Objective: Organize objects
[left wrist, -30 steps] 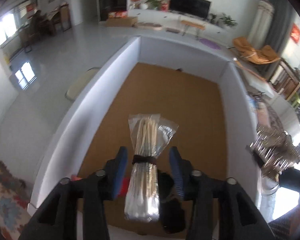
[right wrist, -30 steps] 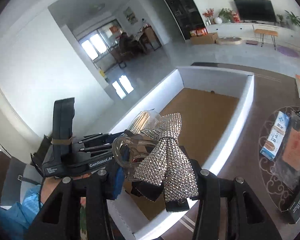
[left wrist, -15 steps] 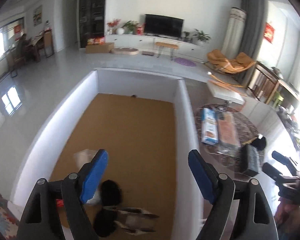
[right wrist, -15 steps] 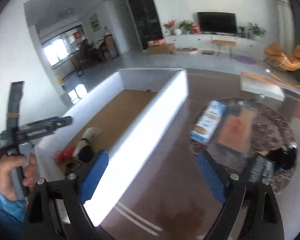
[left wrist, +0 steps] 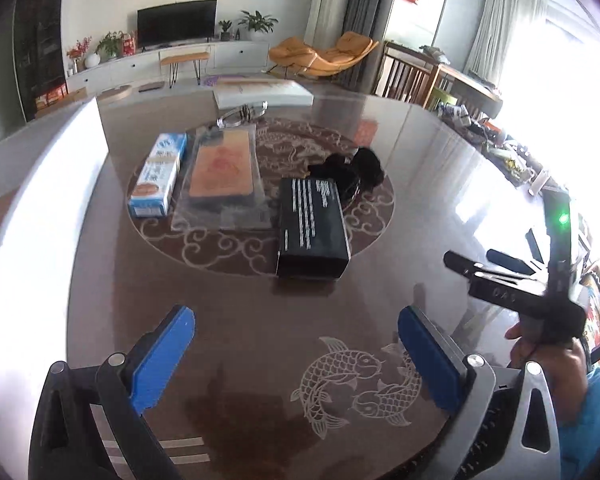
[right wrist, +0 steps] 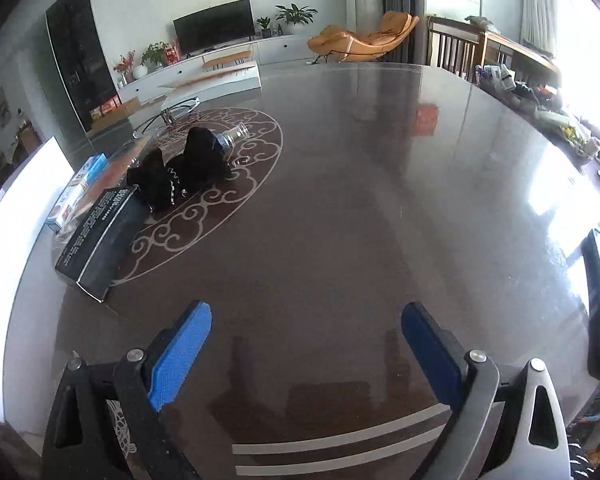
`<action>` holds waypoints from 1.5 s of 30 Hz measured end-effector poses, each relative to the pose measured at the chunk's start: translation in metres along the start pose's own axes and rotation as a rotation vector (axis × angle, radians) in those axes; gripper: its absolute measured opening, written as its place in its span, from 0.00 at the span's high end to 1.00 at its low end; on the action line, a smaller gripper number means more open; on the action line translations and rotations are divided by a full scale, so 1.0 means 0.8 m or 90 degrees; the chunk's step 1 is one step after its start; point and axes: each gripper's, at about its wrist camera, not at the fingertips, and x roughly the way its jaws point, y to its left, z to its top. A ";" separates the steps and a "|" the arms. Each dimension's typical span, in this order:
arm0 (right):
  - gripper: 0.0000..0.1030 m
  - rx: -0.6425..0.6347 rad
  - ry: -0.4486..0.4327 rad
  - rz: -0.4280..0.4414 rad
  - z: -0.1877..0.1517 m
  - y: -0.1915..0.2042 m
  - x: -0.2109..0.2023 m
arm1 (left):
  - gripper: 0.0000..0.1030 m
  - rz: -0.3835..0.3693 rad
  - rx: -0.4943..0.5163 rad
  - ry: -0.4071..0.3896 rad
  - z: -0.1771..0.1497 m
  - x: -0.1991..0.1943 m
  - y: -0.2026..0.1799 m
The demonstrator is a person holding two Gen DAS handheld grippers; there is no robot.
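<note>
My left gripper (left wrist: 296, 354) is open and empty above the dark table. Ahead of it lie a black box (left wrist: 312, 226), a blue-and-white carton (left wrist: 158, 174), a clear-wrapped orange flat pack (left wrist: 222, 176) and a black fuzzy item (left wrist: 350, 170). My right gripper (right wrist: 306, 352) is open and empty too. In the right wrist view the black box (right wrist: 100, 236), the black fuzzy item (right wrist: 180, 172), a clear jar (right wrist: 234, 136) and the carton (right wrist: 80, 190) lie to the far left. The right hand-held gripper body (left wrist: 532, 292) shows at the right of the left wrist view.
The white wall of the storage box (left wrist: 32, 232) stands at the left; it also shows in the right wrist view (right wrist: 8, 232). The brown table (right wrist: 380, 200) has a round scroll pattern and fish motifs (left wrist: 356, 384). Clutter lines the far right edge (right wrist: 540, 100).
Both grippers let go of their loads, the cotton swab pack and the rhinestone bow, into the white box, opened, and swung right over the table.
</note>
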 end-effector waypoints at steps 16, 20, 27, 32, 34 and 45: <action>0.00 -0.046 0.044 -0.042 -0.010 0.018 0.035 | 0.00 0.099 0.029 0.051 -0.019 0.082 0.024; 0.00 -0.046 0.041 -0.042 -0.011 0.017 0.035 | 0.00 0.094 0.029 0.047 -0.019 0.079 0.023; 0.00 -0.047 0.038 -0.043 -0.011 0.016 0.033 | 0.00 0.097 0.026 0.045 -0.019 0.076 0.022; 0.00 -0.048 0.037 -0.044 -0.010 0.016 0.032 | 0.00 0.097 0.026 0.045 -0.018 0.076 0.023; 0.00 -0.048 0.037 -0.044 -0.010 0.016 0.032 | 0.00 0.097 0.026 0.045 -0.018 0.077 0.023; 0.00 -0.047 0.039 -0.045 -0.010 0.016 0.032 | 0.00 0.096 0.027 0.045 -0.018 0.077 0.024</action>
